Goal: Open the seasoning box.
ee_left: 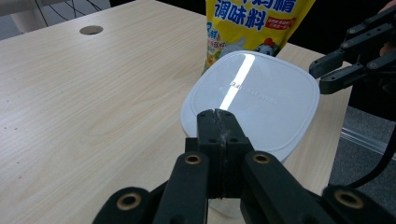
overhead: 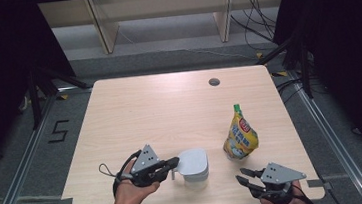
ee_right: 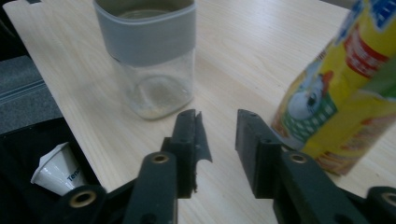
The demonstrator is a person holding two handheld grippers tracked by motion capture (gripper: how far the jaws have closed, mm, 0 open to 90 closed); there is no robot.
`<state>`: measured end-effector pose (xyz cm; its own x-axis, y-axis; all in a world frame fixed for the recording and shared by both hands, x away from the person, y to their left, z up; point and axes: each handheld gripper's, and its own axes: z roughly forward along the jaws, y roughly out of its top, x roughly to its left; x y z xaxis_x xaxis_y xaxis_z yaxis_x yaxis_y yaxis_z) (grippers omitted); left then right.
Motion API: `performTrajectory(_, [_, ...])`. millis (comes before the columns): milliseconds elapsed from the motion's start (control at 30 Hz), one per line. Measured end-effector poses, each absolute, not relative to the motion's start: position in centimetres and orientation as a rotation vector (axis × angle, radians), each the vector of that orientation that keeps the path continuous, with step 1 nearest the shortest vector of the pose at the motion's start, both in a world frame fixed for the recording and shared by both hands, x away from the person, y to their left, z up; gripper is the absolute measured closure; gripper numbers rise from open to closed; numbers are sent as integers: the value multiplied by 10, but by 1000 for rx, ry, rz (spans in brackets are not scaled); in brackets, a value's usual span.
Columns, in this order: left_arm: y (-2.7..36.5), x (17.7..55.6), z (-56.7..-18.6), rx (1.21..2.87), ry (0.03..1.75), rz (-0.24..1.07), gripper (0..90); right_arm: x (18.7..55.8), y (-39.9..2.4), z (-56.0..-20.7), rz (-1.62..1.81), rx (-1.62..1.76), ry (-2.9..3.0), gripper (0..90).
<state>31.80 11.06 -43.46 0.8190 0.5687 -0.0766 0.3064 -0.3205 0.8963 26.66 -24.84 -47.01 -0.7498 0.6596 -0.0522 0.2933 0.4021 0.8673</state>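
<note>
A clear glass jar [overhead: 194, 167] with a grey band and a white square lid [ee_left: 254, 95] stands near the table's front edge. My left gripper [overhead: 174, 164] is shut, its joined tips [ee_left: 218, 116] against the lid's near rim; I cannot tell whether they pinch anything. A yellow seasoning pouch [overhead: 240, 135] with a green cap stands upright to the right of the jar. My right gripper [overhead: 244, 175] sits at the front right, just in front of the pouch [ee_right: 345, 93], open by a narrow gap with nothing between the jaws. The jar [ee_right: 149, 60] is ahead of it to the left.
The light wooden table [overhead: 169, 108] has a round cable hole [overhead: 214, 82] at the back right. A white paper cup [ee_right: 56, 170] lies below the table's front edge. Wooden shelf legs and cables are on the floor beyond the table.
</note>
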Motion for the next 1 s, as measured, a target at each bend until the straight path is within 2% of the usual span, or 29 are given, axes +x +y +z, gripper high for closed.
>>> performTrajectory(33, [111, 318, -435, 1929, 654, 306, 890, 267, -243, -470, 1307, 825, 2284, 778])
performTrajectory(133, [111, 318, -435, 1930, 654, 308, 890, 270, -238, -467, 1328, 770, 2277, 831])
performTrajectory(300, [110, 317, -435, 1924, 666, 300, 890, 273, -228, -462, 1370, 742, 2270, 885])
performTrajectory(1000, [113, 317, -435, 1932, 661, 307, 890, 288, -186, -450, 1393, 629, 2302, 900])
